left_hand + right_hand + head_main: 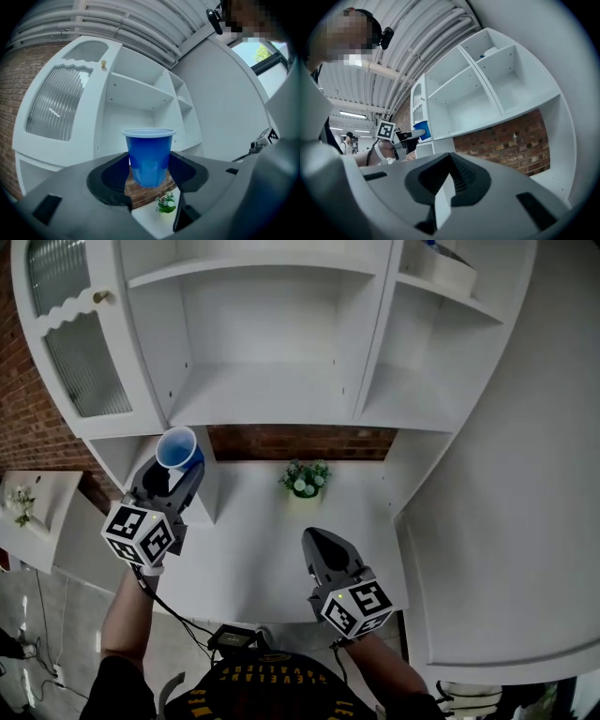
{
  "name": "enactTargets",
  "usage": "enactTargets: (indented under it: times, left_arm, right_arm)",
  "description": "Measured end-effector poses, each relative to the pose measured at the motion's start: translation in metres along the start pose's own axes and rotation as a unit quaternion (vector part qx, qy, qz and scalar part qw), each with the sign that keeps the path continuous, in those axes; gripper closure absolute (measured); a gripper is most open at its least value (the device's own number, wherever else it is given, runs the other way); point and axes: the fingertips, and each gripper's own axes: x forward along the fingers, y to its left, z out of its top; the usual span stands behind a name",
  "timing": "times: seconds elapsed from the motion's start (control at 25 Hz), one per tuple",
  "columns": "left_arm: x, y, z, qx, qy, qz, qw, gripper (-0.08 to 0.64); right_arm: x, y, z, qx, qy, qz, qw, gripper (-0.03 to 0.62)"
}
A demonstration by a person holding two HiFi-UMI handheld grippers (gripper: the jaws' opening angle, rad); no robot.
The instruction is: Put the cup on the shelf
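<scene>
A blue cup [150, 157] stands upright at the centre of the left gripper view, pinched between the jaws of the left gripper [150, 174]. The jaws press against its lower sides, and its rim rises clear above them. The cup's base hangs in the air, with nothing under it. In the head view the cup and its gripper sit at centre left of the frame, in front of the lower left corner of a white shelf unit [272, 390]. They are just below the unit's wide open bay and to the right of a ribbed glass door [80, 362] at upper left. The right gripper [323, 542] is lower and right of centre, over a white counter [253, 549], its jaws drawn together on nothing. A small potted plant [306, 479] stands at the back of the counter, near a strip of brick wall [300, 442] and between the two grippers. In the right gripper view, the cup and left gripper show small at centre left, by the unit's left side.
</scene>
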Motion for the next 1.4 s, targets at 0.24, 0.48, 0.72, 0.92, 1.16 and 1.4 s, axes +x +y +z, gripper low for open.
enactTargets:
  times: [0.24, 0.48, 0.72, 0.92, 1.16, 1.4]
  left_arm:
    - [0.039, 0.03, 0.029, 0.003, -0.007, -0.01, 0.9999, 0.296]
    - [0.068, 0.045, 0.038, 0.013, 0.001, -0.003, 0.9999, 0.296]
    - [0.093, 0.057, 0.036, 0.021, 0.027, 0.049, 0.9982, 0.296]
    - [0.117, 0.067, 0.029, 0.021, 0.053, 0.095, 0.9938, 0.296]
    - [0.13, 0.076, 0.01, 0.032, 0.095, 0.134, 0.9859, 0.296]
    - [0.135, 0.084, -0.007, 0.04, 0.136, 0.158, 0.9772, 0.296]
  right_arm:
    - [0.034, 0.003, 0.012, -0.008, 0.004, 0.0, 1.0, 0.589]
    - [0.056, 0.0, 0.008, 0.005, 0.003, 0.004, 1.0, 0.589]
    - [0.06, -0.007, -0.009, 0.031, 0.016, 0.034, 0.999, 0.589]
    - [0.053, -0.019, -0.009, 0.04, 0.021, 0.058, 0.997, 0.589]
    - [0.041, -0.041, 0.0, 0.046, 0.012, 0.06, 0.997, 0.589]
    - [0.036, -0.048, -0.005, 0.054, 0.015, 0.062, 0.997, 0.589]
